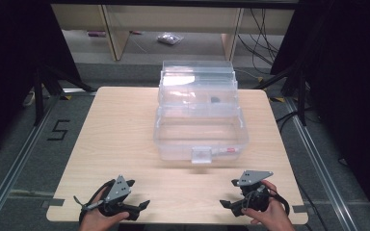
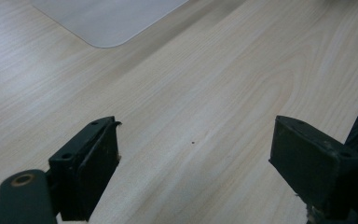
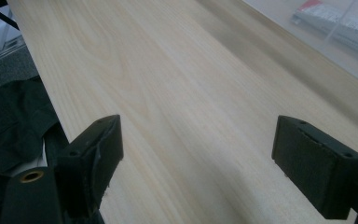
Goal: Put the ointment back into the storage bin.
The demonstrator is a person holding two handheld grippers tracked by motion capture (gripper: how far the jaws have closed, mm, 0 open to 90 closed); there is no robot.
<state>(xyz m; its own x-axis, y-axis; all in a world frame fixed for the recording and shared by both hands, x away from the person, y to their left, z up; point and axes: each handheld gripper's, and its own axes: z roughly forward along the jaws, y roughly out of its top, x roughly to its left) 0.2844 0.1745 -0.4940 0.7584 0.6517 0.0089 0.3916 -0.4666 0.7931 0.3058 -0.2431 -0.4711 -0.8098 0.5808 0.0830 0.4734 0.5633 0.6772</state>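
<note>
A clear plastic box [image 1: 165, 142] stands at the middle of the wooden table [image 1: 118, 144], its tiered lid raised toward the back. A small red-and-white packet [image 1: 229, 150] lies in its front right corner, and a small dark item [image 1: 215, 100] sits in an upper tray. My left gripper [image 1: 138, 193] rests at the table's near left edge, open, with bare wood between its jaws [image 2: 196, 128]. My right gripper [image 1: 229, 193] is at the near right edge, also open over bare wood [image 3: 198, 123]. The right gripper view catches the packet [image 3: 340, 18] through the box wall.
A white latch [image 1: 201, 155] juts from the box front. Black stand legs [image 1: 41, 91] flank the table on both sides. Cables [image 1: 262, 43] and a small bag [image 1: 169, 38] lie on the floor behind. A "5" mark [image 1: 58, 130] is on the floor at left.
</note>
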